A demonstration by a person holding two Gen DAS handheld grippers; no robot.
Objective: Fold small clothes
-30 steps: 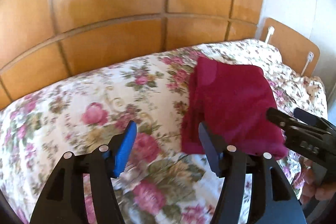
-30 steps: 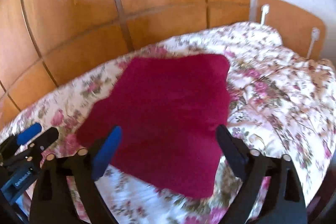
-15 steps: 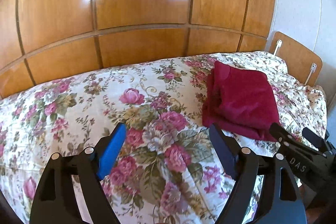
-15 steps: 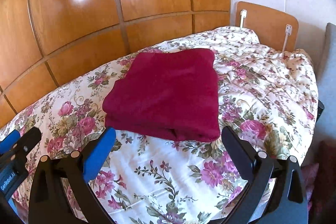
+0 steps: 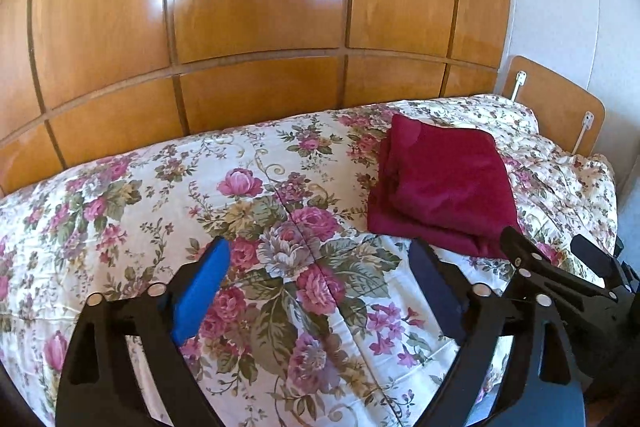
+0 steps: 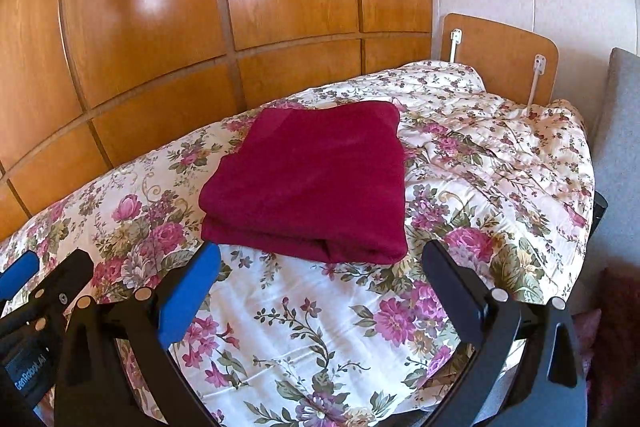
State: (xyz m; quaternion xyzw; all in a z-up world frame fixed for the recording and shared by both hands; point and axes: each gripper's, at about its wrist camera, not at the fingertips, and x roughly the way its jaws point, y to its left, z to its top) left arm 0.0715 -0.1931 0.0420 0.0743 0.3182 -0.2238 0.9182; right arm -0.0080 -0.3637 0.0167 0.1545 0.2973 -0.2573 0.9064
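Observation:
A dark red garment (image 6: 312, 183) lies folded in a neat rectangle on the floral bedspread (image 6: 320, 327). In the left wrist view the garment (image 5: 444, 187) sits to the right, ahead of the fingers. My left gripper (image 5: 320, 263) is open and empty, held above the bedspread (image 5: 200, 187), left of the garment. My right gripper (image 6: 320, 263) is open and empty, just in front of the garment's near edge and not touching it. The right gripper also shows at the lower right of the left wrist view (image 5: 560, 259). The left gripper shows at the lower left of the right wrist view (image 6: 44, 271).
A glossy wooden panelled wall (image 5: 256, 27) runs along the far side of the bed. A wooden headboard (image 6: 500, 59) stands at the right end. A grey upholstered piece (image 6: 620, 147) stands beside the bed at far right.
Both grippers have pulled back and up from the folded garment, which now looks smaller and lies untouched. Both stayed open.

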